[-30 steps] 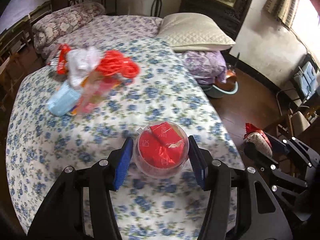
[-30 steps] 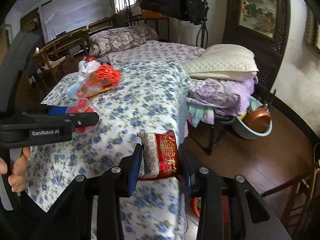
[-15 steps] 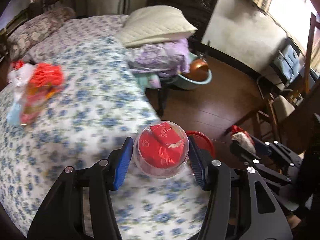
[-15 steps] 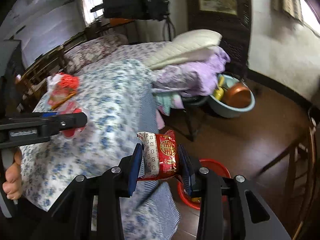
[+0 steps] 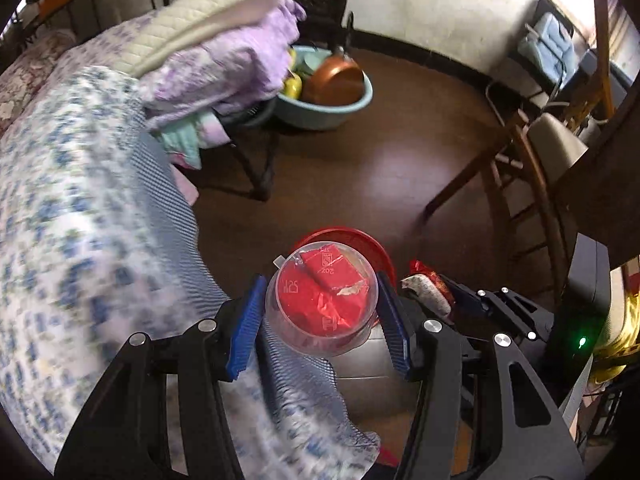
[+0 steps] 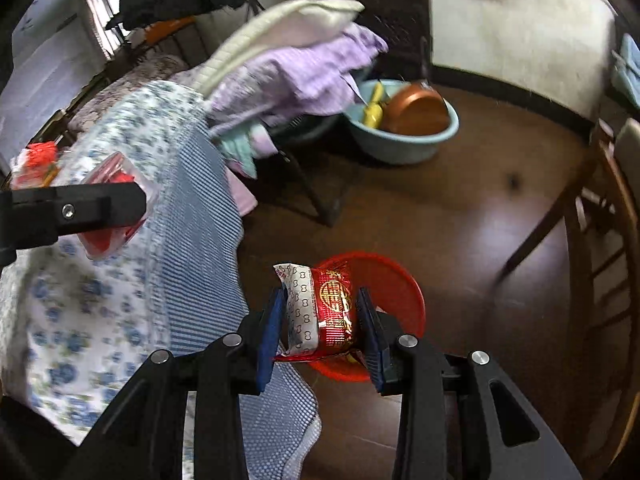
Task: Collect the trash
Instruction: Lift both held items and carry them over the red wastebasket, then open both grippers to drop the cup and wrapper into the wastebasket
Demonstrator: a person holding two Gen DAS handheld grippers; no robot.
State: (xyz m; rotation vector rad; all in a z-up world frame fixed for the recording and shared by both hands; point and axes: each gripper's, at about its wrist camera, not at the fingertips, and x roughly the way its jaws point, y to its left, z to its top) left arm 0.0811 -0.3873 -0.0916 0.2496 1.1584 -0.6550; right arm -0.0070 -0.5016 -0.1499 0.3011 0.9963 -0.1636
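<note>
Partly hidden: red bin [image 6: 394, 280] behind both loads, contents unseen | left gripper [image 5: 320, 320] pinches clear cup [image 5: 322, 304] holding red wrappers [image 5: 320, 296] | right gripper [image 6: 322, 320] pinches snack packet [image 6: 320, 308] above bin | bedspread [image 5: 80, 240] blurred

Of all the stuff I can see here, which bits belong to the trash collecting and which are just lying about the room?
Part of the job:
- clear cup with red wrappers, in the left gripper
- snack packet, in the right gripper
- red bin on the floor
- trash pile on the bed

Just lying about:
- pillow
- purple bedding
- blue basin holding a copper pot
- wooden chair
</note>
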